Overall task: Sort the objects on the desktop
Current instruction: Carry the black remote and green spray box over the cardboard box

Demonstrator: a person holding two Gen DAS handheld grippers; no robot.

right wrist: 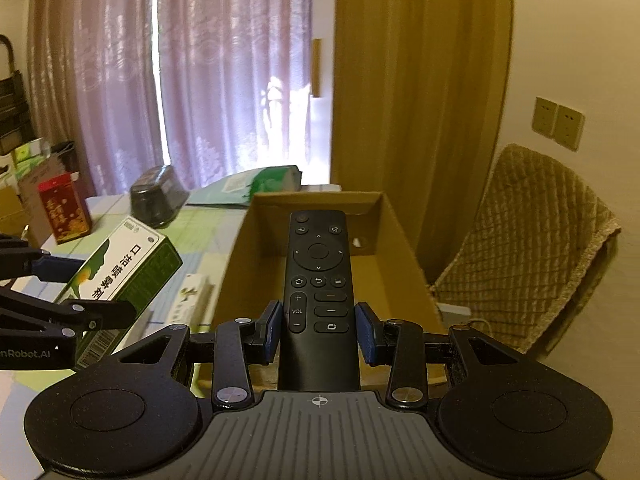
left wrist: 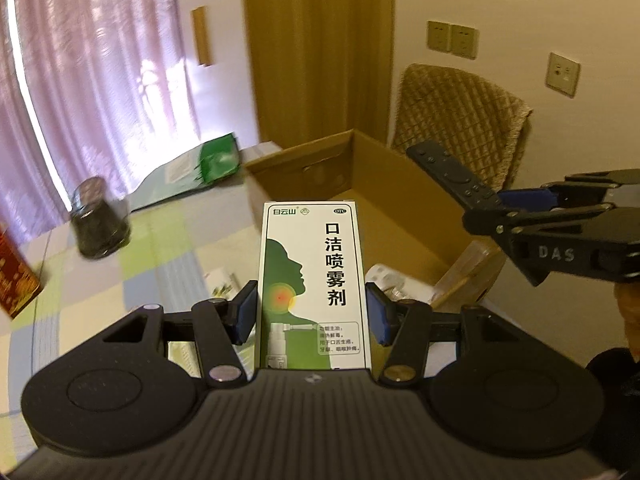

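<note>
Our left gripper (left wrist: 311,316) clamps the oral spray box (left wrist: 312,280); our right gripper (right wrist: 319,330) clamps the remote control (right wrist: 319,280), both above the cardboard box (right wrist: 372,272).

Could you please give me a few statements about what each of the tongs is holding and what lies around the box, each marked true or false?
1. The left tongs grip a green and white medicine box. True.
2. The right tongs are open with nothing between them. False: they are shut on a black remote control.
3. The cardboard box is closed with its flaps down. False: it is open at the top.
4. A red carton stands on the table. True.
5. A chair with a woven cover is beside the cardboard box. True.
</note>
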